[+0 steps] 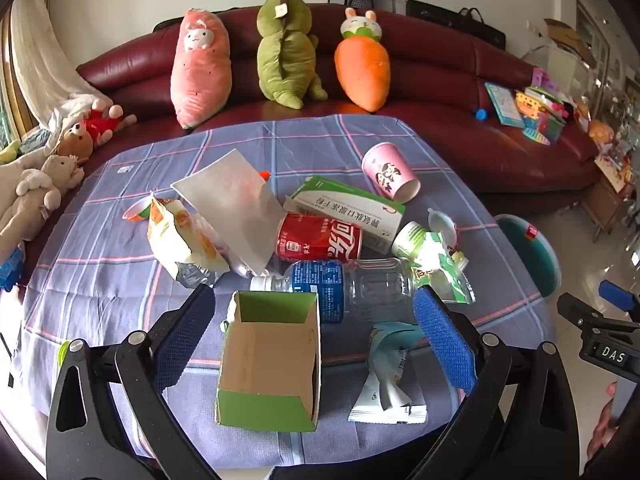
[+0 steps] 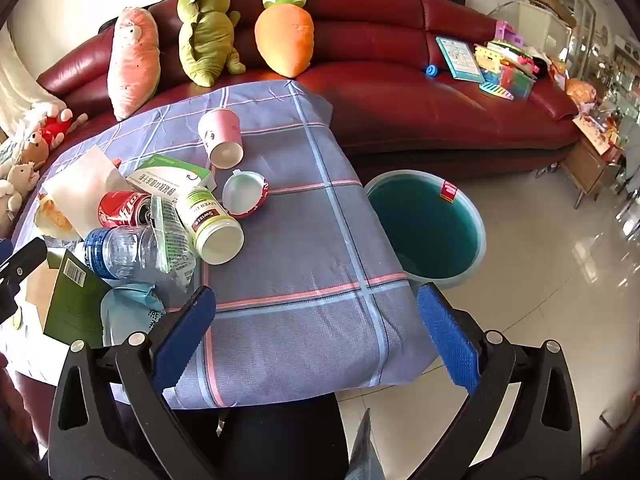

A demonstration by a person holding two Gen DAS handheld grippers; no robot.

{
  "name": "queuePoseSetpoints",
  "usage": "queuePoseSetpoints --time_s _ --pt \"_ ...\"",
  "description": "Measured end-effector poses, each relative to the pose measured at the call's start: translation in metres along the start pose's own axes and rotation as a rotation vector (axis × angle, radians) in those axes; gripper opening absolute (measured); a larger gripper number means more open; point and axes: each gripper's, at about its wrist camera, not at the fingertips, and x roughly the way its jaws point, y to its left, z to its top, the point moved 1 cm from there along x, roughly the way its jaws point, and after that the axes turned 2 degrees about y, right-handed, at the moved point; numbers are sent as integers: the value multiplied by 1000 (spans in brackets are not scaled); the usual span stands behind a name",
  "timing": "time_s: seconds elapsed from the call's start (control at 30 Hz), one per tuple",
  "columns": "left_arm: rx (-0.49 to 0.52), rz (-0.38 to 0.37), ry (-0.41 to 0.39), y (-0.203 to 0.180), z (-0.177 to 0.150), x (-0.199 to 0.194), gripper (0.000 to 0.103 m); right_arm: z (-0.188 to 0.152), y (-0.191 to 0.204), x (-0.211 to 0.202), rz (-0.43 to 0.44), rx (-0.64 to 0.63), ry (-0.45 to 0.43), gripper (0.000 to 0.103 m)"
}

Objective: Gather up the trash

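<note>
Two close, downward-tilted wrist views sharing the littered tablecloth point(image 1: 120, 240).

Home living room: sofa point(image 1: 440, 80), plush toys point(image 1: 200, 68)

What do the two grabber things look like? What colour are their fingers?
Both are black plastic frames with triangle cut-outs and silver screws. The left gripper and right gripper each have two flat fingers covered in bumpy blue pads. A small white "DAS" label marks the right one. No cables show.

Both claws tilt steeply downward, the left claw point(image 1: 314, 308) and right claw point(image 2: 316, 306) spread wide, gripping nothing.
</note>
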Motion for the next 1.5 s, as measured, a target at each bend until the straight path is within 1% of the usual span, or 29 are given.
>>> queuePoseSetpoints --time_s 0.3,0.47,0.5,0.9,1.5 --pt "7 10 -3 -1 0 0 99 1 -6 0 8 6 2 97" --pt "-1 12 2 -3 -1 -2 99 -2 0 4 17 4 7 97" --pt "-2 12 3 -4 -2 1 99 2 -6 0 18 20 11 97" --pt "-6 4 15 4 -6 1 99 2 -8 1 22 27 15 97" --pt "-11 1 30 4 -9 3 99 6 -1 -8 36 -1 12 97"
